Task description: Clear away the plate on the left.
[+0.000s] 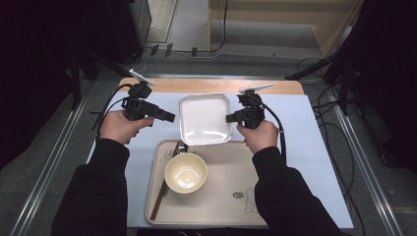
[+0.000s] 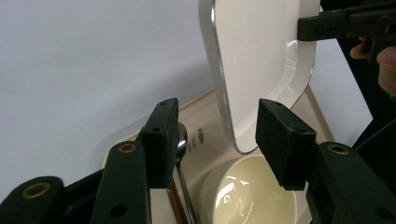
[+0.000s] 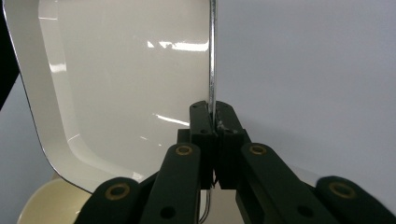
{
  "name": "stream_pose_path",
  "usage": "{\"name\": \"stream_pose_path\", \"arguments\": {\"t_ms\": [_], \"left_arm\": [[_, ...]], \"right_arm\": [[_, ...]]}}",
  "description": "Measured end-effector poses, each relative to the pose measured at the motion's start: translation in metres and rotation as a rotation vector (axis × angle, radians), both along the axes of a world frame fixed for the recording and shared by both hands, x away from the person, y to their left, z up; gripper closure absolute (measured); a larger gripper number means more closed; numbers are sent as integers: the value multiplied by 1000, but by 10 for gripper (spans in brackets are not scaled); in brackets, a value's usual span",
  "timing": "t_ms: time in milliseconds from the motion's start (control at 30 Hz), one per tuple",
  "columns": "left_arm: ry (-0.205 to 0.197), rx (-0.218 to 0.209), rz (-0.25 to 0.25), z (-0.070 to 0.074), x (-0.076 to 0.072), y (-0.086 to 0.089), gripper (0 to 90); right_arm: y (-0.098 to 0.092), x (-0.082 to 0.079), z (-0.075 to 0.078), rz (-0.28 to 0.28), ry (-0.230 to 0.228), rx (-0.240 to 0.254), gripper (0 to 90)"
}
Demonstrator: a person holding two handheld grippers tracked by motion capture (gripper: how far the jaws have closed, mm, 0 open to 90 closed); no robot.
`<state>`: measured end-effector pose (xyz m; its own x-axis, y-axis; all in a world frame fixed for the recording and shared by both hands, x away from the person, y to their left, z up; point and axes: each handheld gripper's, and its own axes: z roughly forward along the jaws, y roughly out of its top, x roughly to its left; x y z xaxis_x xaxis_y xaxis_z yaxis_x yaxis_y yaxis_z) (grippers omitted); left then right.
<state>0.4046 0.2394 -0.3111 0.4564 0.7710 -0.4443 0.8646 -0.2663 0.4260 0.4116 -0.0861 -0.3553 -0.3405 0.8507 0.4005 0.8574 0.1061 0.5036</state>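
Note:
A white square plate [image 1: 204,118] lies on the pale blue table cover, its near edge overlapping the tan tray [image 1: 221,206]. My right gripper [image 1: 228,118] is shut on the plate's right rim; in the right gripper view the jaws [image 3: 212,109] pinch the thin edge of the plate [image 3: 121,79]. My left gripper [image 1: 171,117] stands open just left of the plate, nothing pressed between its pads. In the left gripper view its jaws [image 2: 217,112] frame the plate's corner [image 2: 261,60], and the right gripper [image 2: 308,28] shows on the far rim.
A cream bowl [image 1: 185,172] sits on the tray below the plate. Brown chopsticks [image 1: 160,196] and a metal spoon [image 2: 181,144] lie along the tray's left side. The pale blue cover [image 1: 305,147] spreads to the right; metal rails run down both table sides.

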Motion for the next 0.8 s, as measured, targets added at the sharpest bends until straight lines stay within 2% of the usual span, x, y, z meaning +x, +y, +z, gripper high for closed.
{"name": "stream_pose_path", "arguments": {"t_ms": [233, 300, 467, 567, 800], "left_arm": [[-48, 13, -2, -4, -8, 15, 443], [-51, 19, 3, -5, -9, 18, 435], [-70, 35, -3, -7, -13, 25, 426], [-82, 22, -3, -8, -17, 29, 412], [-104, 27, 0, -14, -23, 38, 396]], "right_arm": [[-19, -1, -4, -1, 30, -18, 885], [-24, -1, -5, -5, 25, -22, 886], [-38, -3, -9, -6, 57, -36, 885], [-45, -5, -11, -3, 65, -33, 885], [-57, -12, -22, 6, 97, -25, 885]]}}
